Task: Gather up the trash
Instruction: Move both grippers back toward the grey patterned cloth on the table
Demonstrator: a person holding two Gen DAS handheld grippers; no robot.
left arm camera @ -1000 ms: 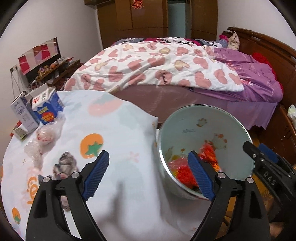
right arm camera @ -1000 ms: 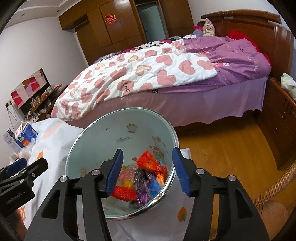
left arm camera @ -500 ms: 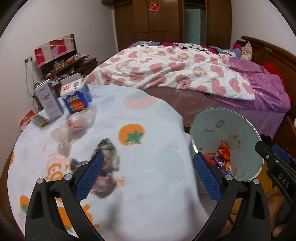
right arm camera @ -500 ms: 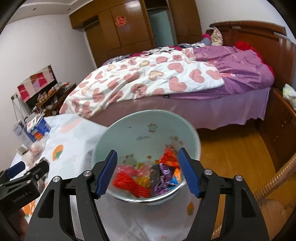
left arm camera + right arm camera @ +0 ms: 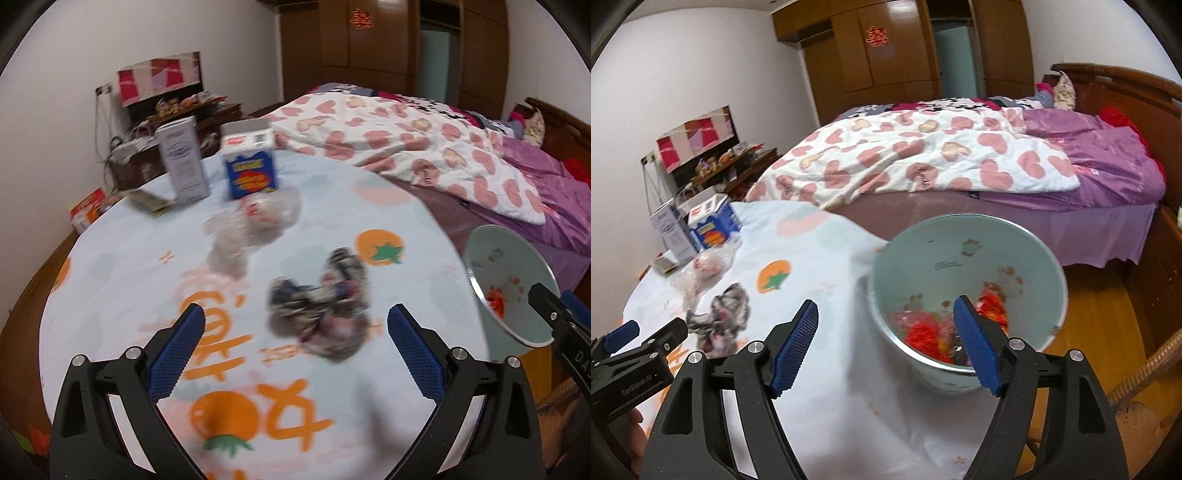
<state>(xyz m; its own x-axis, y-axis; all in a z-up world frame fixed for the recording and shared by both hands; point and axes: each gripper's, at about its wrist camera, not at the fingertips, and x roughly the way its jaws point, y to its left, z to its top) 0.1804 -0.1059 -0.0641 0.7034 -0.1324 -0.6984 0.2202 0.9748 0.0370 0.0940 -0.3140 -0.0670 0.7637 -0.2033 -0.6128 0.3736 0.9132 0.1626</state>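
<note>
Both my left gripper [image 5: 295,350] and right gripper [image 5: 886,347] gape empty, jaws just widening; crumpled wrapper [image 5: 321,302] lies near, ahead. Rushing, I might nudge it off the table [image 5: 122,266], missing the bin [image 5: 964,269].

Pale blue counter cloth [image 5: 122,280] with orange tomato prints; grey-black crumpled wrapper [image 5: 321,302]; blue-yellow carton [image 5: 251,173]; mint bin [image 5: 1027,254] holding red-orange scraps; white quilt [image 5: 923,162], pink hearts; purple bedsheet [image 5: 1108,162].
</note>
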